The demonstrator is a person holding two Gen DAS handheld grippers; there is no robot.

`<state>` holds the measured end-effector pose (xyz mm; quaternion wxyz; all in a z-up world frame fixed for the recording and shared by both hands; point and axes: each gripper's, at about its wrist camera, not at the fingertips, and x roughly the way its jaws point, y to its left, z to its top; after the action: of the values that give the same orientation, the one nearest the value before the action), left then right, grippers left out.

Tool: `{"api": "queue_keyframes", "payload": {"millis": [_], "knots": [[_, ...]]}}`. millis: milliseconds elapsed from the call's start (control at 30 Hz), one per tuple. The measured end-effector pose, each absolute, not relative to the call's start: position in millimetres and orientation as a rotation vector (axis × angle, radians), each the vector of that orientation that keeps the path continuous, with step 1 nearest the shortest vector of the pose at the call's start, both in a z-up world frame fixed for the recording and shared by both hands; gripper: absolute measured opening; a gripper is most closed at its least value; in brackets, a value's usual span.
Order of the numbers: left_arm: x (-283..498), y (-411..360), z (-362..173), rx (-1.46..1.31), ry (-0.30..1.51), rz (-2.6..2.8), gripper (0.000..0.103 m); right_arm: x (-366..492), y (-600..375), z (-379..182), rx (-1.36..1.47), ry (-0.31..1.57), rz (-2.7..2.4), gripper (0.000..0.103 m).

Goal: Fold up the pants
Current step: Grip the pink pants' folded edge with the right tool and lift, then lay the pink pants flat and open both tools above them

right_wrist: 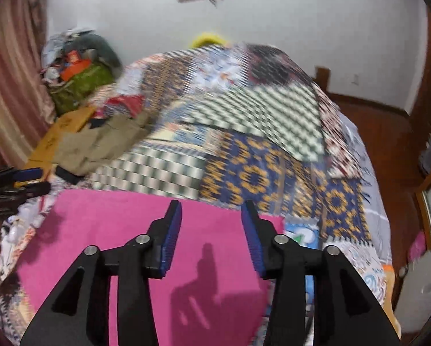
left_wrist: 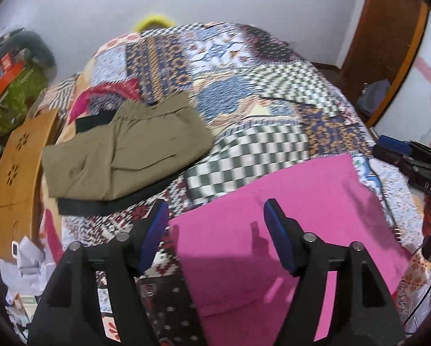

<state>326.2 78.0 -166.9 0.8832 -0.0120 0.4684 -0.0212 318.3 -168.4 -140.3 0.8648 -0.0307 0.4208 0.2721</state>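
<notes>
Left wrist view gave us the pink pants (left_wrist: 287,230) folded flat into a rectangle on the near part of the bed (left_wrist: 244,92), close to its near edge, lying smooth on the patchwork bedspread (left_wrist: 273,115). We saw our left gripper (left_wrist: 215,213) hovering above the left edge of that pink fabric, its blue-padded jaws standing apart with nothing between them; the shadow on the cloth below sat clear of the pads. In the right wrist view the same pink pants (right_wrist: 129,245) filled the near foreground, and our right gripper (right_wrist: 212,216) hung over their far edge, jaws parted more narrowly and also empty, its shadow cast on the fabric beneath.

Farther out, toward the bed's left edge, we saw a folded olive-khaki garment (left_wrist: 129,147) resting on top of a black garment (left_wrist: 100,204), a strip of which showed along its near side. Beyond the left edge stood a tan cardboard piece with cut-out flower shapes (left_wrist: 16,173), and past that a heap of belongings with a green bag (left_wrist: 11,101) against the pale wall. At the right edge of the left view our other tool's black body (left_wrist: 411,158) showed, blurred.
</notes>
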Motion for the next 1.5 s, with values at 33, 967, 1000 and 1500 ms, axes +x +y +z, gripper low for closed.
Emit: {"api": "queue_keyframes", "payload": {"millis": [33,967,1000,1500], "knots": [[327,74,-166,-0.021,0.975,-0.053,0.073,314,-162,-137,-0.067,0.874,0.593,0.045],[268,63,-211,0.042,1.1,-0.097,0.09,249,-128,-198,-0.18,1.139,0.757,0.078],[264,62,-210,0.047,1.096,-0.092,0.091,245,-134,-198,-0.179,1.138,0.745,0.079],[207,76,-207,0.024,1.074,-0.059,0.099,209,-211,-196,-0.048,1.159,0.567,0.082]]}}
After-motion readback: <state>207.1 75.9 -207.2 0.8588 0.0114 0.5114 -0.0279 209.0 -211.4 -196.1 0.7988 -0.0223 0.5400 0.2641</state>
